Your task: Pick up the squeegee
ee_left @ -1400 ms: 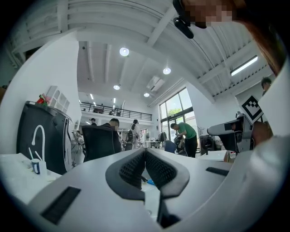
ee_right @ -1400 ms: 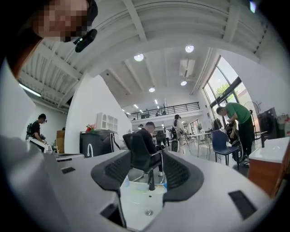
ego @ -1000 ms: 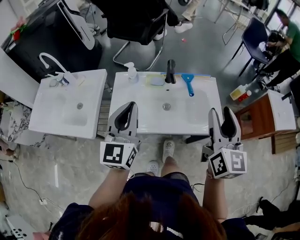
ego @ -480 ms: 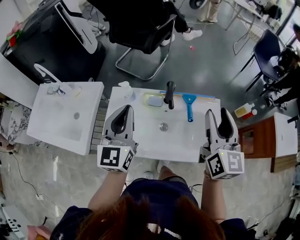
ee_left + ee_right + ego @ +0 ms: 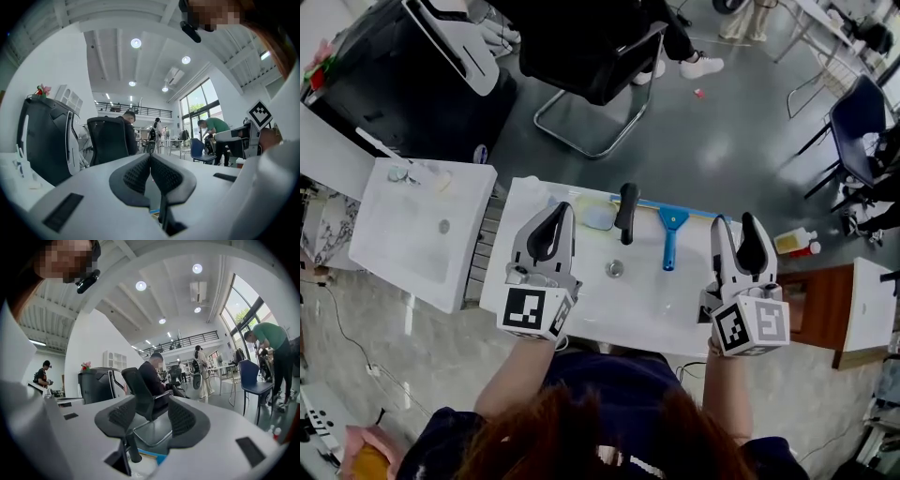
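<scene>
The blue squeegee [image 5: 668,239] lies on the back of the white sink [image 5: 581,300], handle toward me, just right of the black faucet [image 5: 625,211]. My left gripper [image 5: 563,208] hangs over the sink's left part, left of the faucet, with its jaws shut and empty. My right gripper [image 5: 737,221] is over the sink's right edge, to the right of the squeegee and apart from it, open with nothing between its pads. In the right gripper view [image 5: 152,413] a strip of the squeegee [image 5: 154,458] shows low between the jaws. The left gripper view [image 5: 150,159] shows its pads meeting.
A second white sink [image 5: 412,234] stands at the left. A pale sponge [image 5: 598,218] lies beside the faucet. Behind the sink are a black chair [image 5: 581,56] and grey floor. A bottle [image 5: 795,242] and a wooden cabinet [image 5: 811,300] are at the right.
Both grippers have moved forward from the sink's front edge to over the basin, nearer the faucet and squeegee. The squeegee has stayed where it lay. Neither gripper's jaws changed.
</scene>
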A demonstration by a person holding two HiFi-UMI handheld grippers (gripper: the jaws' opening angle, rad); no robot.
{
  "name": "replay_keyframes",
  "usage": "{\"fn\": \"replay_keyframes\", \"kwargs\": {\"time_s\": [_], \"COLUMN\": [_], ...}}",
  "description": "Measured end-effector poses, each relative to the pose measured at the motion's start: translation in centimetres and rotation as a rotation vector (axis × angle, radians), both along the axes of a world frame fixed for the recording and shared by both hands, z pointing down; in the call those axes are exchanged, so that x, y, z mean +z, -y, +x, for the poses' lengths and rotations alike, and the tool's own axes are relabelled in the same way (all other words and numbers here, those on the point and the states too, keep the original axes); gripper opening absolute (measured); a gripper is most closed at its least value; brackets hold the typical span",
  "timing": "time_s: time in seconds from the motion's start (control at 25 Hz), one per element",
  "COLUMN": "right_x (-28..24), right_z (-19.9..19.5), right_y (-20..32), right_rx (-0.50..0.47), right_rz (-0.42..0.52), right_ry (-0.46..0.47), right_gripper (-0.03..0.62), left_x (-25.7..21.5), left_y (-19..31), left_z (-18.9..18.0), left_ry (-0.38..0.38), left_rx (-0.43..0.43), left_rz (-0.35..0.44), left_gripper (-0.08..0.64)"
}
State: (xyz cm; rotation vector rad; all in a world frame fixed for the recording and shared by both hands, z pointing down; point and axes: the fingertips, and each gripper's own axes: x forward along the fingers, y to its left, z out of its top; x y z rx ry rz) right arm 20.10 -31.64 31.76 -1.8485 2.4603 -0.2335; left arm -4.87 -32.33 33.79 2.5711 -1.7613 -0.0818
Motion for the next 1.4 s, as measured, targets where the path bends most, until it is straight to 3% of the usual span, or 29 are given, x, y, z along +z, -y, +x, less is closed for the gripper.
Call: {"fn": "replay_keyframes", "kwargs": {"time_s": [0.28,0.72,1.4], "right_x": [2.5,9.3,30.3], "right_z": [1.0,1.2,-1.5], "right_y": [3.0,6.5,6.8], "right_rx": [0.013,0.057,0.06], "right_rz": [-0.067,-0.226,-0.684], "right_ry": [0.009,-0.035,-0.177], "right_gripper": [0.232,0.232,0.232], "left_x": [0.6,3.4,7.8], "left_y": [3.1,7.2,8.9], "left_z": [1.1,2.5,2.9], "left_ry": [-0.013,0.031,0.044], "left_rx": [-0.006,0.076,0.128], "left_rz": [-0.021,-0.086,-0.151], "left_gripper": [0.02,0.02,0.021]}}
